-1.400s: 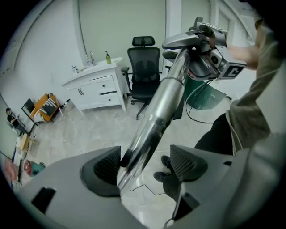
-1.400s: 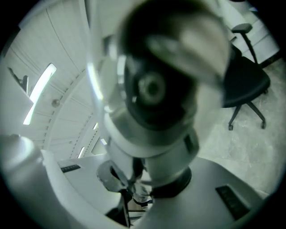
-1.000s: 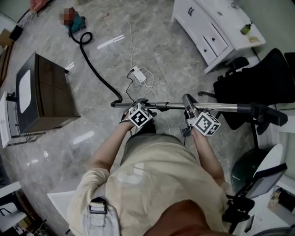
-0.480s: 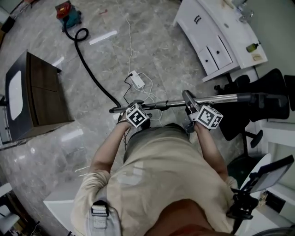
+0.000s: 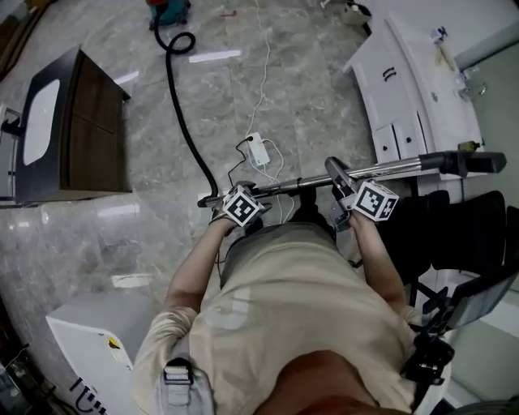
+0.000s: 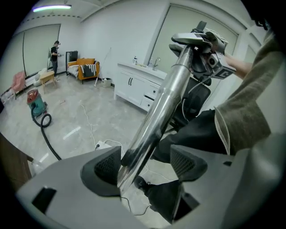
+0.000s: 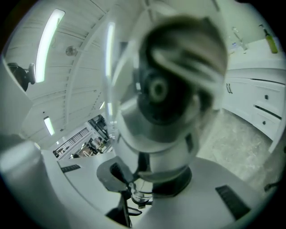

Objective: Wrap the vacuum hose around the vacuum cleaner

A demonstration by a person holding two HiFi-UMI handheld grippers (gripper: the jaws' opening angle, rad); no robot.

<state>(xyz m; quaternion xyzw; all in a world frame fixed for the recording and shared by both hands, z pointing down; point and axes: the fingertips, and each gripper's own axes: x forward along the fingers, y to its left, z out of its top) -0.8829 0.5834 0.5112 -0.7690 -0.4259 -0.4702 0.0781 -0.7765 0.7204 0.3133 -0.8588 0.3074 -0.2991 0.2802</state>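
Chrome, long and straight, the vacuum's wand (image 5: 381, 169) (image 6: 165, 98) lies roughly level across the front of the person, above the marble floor (image 5: 308, 73).

The black hose (image 5: 182, 121) (image 6: 49, 145) leaves the wand's left end. It runs away over the floor, unwrapped, and ends in a loop beside the red and teal vacuum cleaner (image 5: 169, 10) (image 6: 35, 102), which stands well apart from the wand.

The left gripper (image 5: 231, 194) (image 6: 145, 165) is at the wand's left end, close to where the hose joins. Its jaws stand apart with the tube between them. The tube leans on one pad, and a clear gap shows on the side of the other.

The right gripper (image 5: 345, 188) (image 7: 152, 179) is further along the wand to the right. There its jaws are clamped on the grey handle (image 5: 336, 173) (image 7: 156, 129), which fills most of its view and is blurred.

Just beyond the middle of the wand, a white power strip (image 5: 259, 148) lies on the floor among thin white cable. Beyond the wand's right end stands a white cabinet (image 5: 405, 89), with a black office chair (image 5: 462, 235) on the near side of that end. A dark wooden cabinet (image 5: 89, 130) stands well off past the left end, on the far side of the hose.
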